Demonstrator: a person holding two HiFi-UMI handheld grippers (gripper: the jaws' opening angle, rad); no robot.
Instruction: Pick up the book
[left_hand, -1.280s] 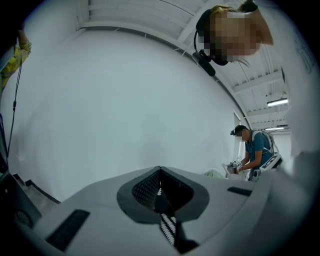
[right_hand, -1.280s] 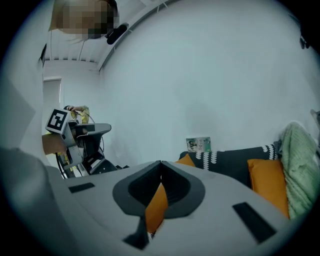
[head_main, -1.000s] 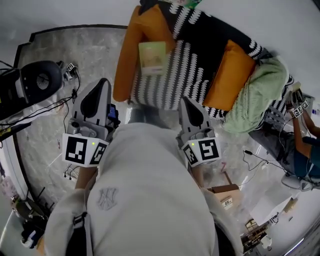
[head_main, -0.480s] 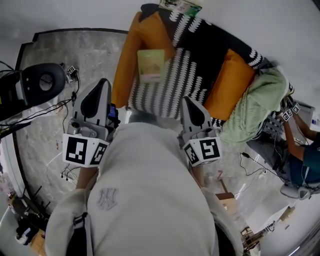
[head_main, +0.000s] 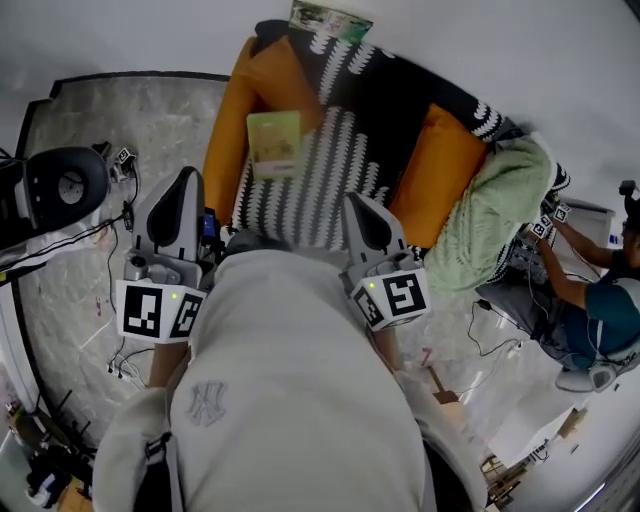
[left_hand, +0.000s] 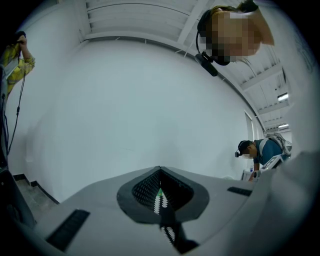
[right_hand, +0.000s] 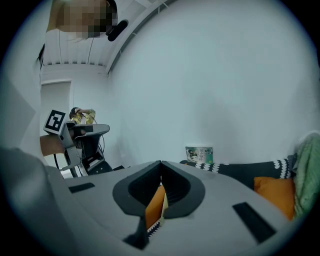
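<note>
A pale green book (head_main: 274, 143) lies flat on the black-and-white patterned sofa cover (head_main: 340, 150), by the left orange cushion (head_main: 225, 130). My left gripper (head_main: 183, 178) is shut and empty, over the floor short of the sofa's left front corner. My right gripper (head_main: 356, 202) is also shut and empty, just at the sofa's front edge, below and right of the book. In the left gripper view the jaw tips (left_hand: 160, 169) meet against a bare white wall. In the right gripper view the shut jaws (right_hand: 161, 162) point over the sofa; orange cushion (right_hand: 154, 207) shows through the gap below the tips.
A second green-covered book (head_main: 330, 20) (right_hand: 199, 154) leans on the wall behind the sofa. A green blanket (head_main: 500, 210) and another orange cushion (head_main: 435, 170) fill the sofa's right end. A black chair (head_main: 60, 185) and cables stand left; a seated person (head_main: 590, 310) is right.
The sofa and book have slid down and left in the head view as I came closer. Both grippers moved forward toward the sofa, still shut.
</note>
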